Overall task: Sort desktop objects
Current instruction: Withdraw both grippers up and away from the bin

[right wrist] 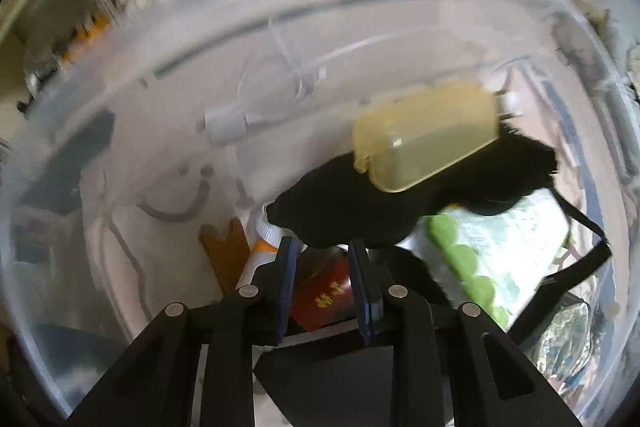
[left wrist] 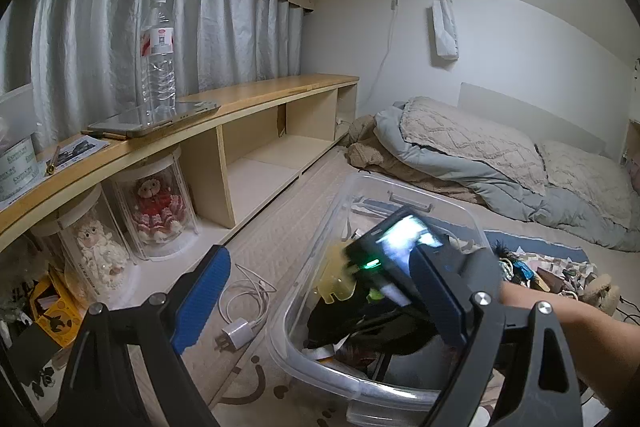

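While the right gripper (right wrist: 322,255) points steeply down into the clear plastic box (right wrist: 120,39), its jaws stand narrowed to a small gap with nothing clamped between the pads. Seen through that gap is a dark red booklet (right wrist: 324,291) lying further down in the box. Just past the fingertips lies a black cloth (right wrist: 340,211), and a yellow see-through case (right wrist: 424,135) rests tilted on top of it, clear of the gripper. To the right of the cloth is a green-and-white packet (right wrist: 492,247). To the left are a white-capped bottle (right wrist: 266,231) and a brown wooden piece (right wrist: 224,251). This view is blurred, so finer detail is lost.

The left gripper (left wrist: 320,267) hangs near the box with its jaws spread wide and holds nothing. The left wrist view shows a bare forearm (left wrist: 560,315) reaching in from the right over the box. A white charger (left wrist: 238,333) with its coiled cable lies on the mat just beside the box's left wall. Further left, a long wooden shelf (left wrist: 260,99) carries a water bottle (left wrist: 158,55) standing upright beside a flat tablet (left wrist: 152,121). Two dolls in clear cases (left wrist: 156,207) stand beneath it.
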The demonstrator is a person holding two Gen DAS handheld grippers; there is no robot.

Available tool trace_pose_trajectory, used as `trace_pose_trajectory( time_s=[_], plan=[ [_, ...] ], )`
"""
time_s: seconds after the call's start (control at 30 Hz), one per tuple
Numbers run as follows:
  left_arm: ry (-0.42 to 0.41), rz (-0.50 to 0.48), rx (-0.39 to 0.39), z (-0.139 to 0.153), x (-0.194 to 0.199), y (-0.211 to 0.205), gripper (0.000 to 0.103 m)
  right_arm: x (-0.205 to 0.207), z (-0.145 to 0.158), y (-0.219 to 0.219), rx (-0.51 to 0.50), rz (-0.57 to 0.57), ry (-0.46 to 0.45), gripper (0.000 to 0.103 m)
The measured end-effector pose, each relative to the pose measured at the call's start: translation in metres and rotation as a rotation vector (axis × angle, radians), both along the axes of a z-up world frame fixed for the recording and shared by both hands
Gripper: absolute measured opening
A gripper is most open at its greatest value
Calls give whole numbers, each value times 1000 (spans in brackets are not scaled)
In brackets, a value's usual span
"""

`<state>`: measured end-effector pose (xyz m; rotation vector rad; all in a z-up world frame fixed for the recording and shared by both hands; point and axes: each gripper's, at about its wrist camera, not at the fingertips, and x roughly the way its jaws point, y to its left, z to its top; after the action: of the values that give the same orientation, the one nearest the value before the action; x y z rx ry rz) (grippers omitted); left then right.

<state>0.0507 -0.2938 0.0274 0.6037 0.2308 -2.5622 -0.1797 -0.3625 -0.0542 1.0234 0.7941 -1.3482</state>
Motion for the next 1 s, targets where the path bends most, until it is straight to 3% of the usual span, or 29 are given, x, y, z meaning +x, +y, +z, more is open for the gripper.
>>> trace_pose_trajectory(
  time_s=[0.13, 0.27, 0.37, 0.57, 0.6, 0.67, 0.7, 0.97, 1.0],
  plan=[
    [-5, -4, -7, 1, -1, 4, 92, -11, 29, 30, -143, -41, -28, 27],
    [-10, -9, -14, 2, -3, 9, 92, -14, 57, 63, -292, -119, 45, 27],
    [-18, -14, -20, 2, -4, 14, 91, -24, 71, 82, -372, -158, 3, 28],
    [-25, -19, -29, 5, -3, 23, 92, -26, 90, 118, -464, -191, 22, 29],
    [-26, -20, -29, 6, -3, 25, 92, -26, 92, 123, -473, -196, 19, 33],
    [-28, -20, -30, 7, -3, 27, 91, -28, 100, 140, -502, -210, 21, 58],
    [-29, -21, -32, 7, -2, 29, 92, -27, 103, 149, -521, -208, 25, 78],
    [-32, -25, -41, 11, -2, 47, 92, -14, 116, 200, -582, -232, 52, 81],
    [-31, -24, -45, 12, -2, 50, 92, -14, 118, 207, -593, -241, 57, 85]
  ],
)
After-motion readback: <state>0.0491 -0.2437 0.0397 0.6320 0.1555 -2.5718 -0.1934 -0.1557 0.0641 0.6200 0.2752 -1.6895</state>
